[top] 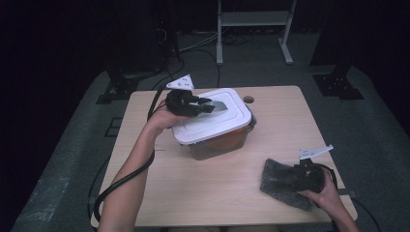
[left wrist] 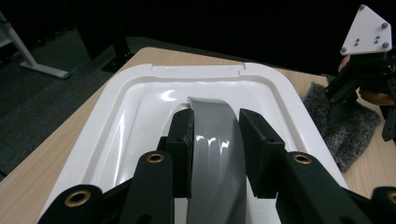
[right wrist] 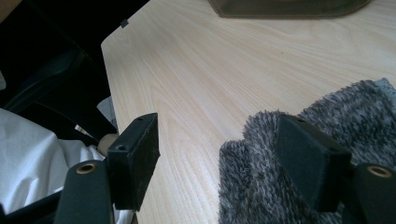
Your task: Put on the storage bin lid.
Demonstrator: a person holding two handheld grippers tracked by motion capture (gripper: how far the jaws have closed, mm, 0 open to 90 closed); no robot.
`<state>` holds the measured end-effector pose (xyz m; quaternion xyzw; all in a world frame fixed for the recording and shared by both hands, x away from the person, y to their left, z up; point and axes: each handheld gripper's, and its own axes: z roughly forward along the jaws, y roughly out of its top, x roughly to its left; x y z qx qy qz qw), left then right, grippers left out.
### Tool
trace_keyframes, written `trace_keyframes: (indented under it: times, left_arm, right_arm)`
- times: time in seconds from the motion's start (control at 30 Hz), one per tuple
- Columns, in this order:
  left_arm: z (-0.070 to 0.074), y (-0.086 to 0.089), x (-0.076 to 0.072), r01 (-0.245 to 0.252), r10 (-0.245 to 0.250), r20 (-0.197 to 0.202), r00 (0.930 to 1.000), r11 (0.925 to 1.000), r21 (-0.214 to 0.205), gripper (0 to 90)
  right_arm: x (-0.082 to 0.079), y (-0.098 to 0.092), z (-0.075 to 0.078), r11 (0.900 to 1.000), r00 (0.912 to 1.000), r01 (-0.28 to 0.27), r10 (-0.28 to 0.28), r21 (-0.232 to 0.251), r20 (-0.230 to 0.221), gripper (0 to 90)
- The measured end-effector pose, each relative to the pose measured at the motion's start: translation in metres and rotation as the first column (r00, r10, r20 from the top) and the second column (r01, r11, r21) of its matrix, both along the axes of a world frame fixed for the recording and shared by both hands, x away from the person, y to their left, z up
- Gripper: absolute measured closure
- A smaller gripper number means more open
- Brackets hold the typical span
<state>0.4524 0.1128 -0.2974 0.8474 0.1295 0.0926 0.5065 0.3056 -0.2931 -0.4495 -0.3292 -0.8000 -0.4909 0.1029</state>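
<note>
A clear plastic box [top: 220, 145] with orange contents stands mid-table under a white lid [top: 232, 121]. The lid [left wrist: 135, 107] has a curved grey handle [left wrist: 210, 112] in its sunken middle. My left gripper [left wrist: 215, 125] has its pads [left wrist: 182, 140] pressed on both sides of that handle; from above the left gripper [top: 205, 105] lies on the lid's far left part. A grey fuzzy cloth [top: 278, 181] lies at the table's front right. My right gripper [top: 296, 180] rests on it, open. One jaw of the right gripper [right wrist: 219, 140] is on the cloth [right wrist: 327, 116], the other over bare wood.
The wooden table [top: 203, 183] has a round cable hole [top: 248, 99] behind the box. Its front edge [right wrist: 109, 79] runs close to my right gripper, with white clothing [right wrist: 28, 154] beyond. A white metal frame [top: 254, 19] stands on the floor at the back.
</note>
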Motion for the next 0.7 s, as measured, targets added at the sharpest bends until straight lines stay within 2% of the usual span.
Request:
trace_keyframes:
  times: [0.7]
  left_arm:
    - [-0.016, -0.016, 0.011, 0.0, 0.0, -0.011, 0.9999, 1.0, 0.009, 66.7]
  right_arm:
    - [0.0, -0.001, 0.0, 1.0, 1.0, -0.003, 0.003, 0.002, 0.0, 29.5]
